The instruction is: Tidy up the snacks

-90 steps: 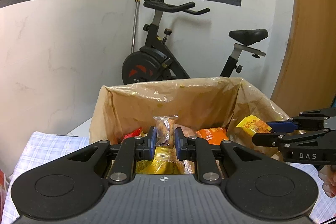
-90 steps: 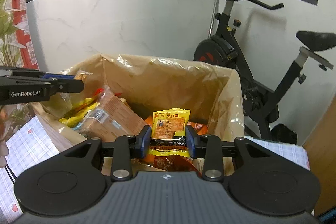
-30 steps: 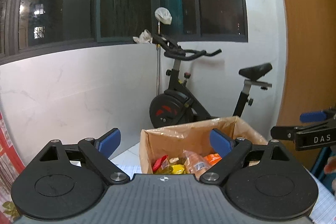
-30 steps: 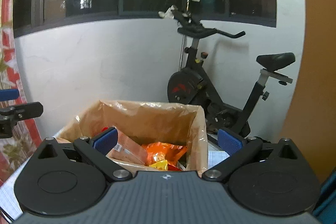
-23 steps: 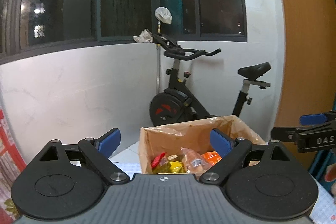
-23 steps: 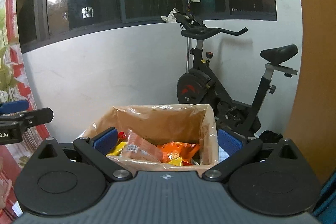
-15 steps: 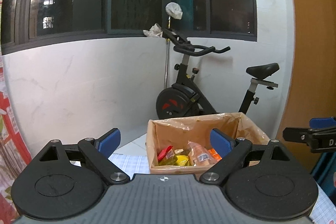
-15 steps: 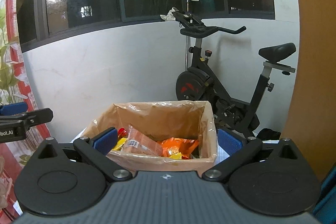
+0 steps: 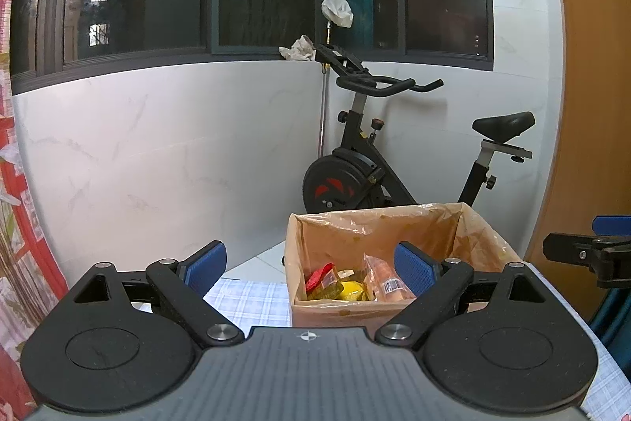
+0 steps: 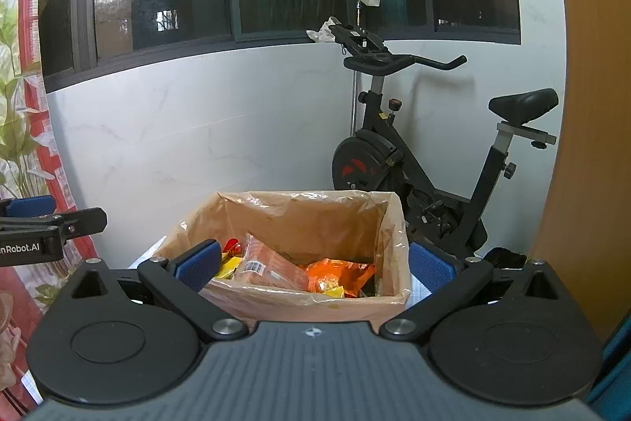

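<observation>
Snacks (image 10: 299, 269) now all in lined cardboard box (image 10: 315, 298); I've dropped both packets and pulled back. Left gripper (image 9: 311, 265) and right gripper (image 10: 313, 265) gape wide, empty. Looks finished.

Black tool (image 9: 309, 269), blue pads (image 9: 206, 267), silver screws

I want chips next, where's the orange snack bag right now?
In the right wrist view, the orange snack bag lies inside the lined cardboard box, right of the clear barcoded packet.
</observation>
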`<state>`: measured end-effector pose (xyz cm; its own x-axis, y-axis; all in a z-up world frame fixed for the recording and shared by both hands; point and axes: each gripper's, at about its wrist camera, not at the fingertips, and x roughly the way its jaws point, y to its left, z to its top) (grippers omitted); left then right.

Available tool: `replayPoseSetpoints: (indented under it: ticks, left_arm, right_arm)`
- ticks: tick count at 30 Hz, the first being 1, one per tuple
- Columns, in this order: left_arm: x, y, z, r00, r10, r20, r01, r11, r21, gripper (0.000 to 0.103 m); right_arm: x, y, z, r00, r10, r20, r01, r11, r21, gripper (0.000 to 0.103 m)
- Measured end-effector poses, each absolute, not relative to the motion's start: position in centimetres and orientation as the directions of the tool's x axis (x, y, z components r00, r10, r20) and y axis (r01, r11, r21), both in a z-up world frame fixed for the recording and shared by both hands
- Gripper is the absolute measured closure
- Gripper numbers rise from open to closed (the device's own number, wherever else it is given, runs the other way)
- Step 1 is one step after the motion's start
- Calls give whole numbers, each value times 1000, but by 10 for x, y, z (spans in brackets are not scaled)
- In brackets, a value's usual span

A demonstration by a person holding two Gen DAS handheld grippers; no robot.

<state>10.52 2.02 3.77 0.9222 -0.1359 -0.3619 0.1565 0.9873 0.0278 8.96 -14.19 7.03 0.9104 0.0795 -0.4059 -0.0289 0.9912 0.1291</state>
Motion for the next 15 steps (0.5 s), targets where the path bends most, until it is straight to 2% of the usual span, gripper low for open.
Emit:
replayPoseSetpoints:
  ticks: [15]
  left_arm:
    - [101,19,38,923,-139,-358,157,987,22,9]
  right_arm:
    - [86,-143,70,916,78,-392,-28,991,131,0]
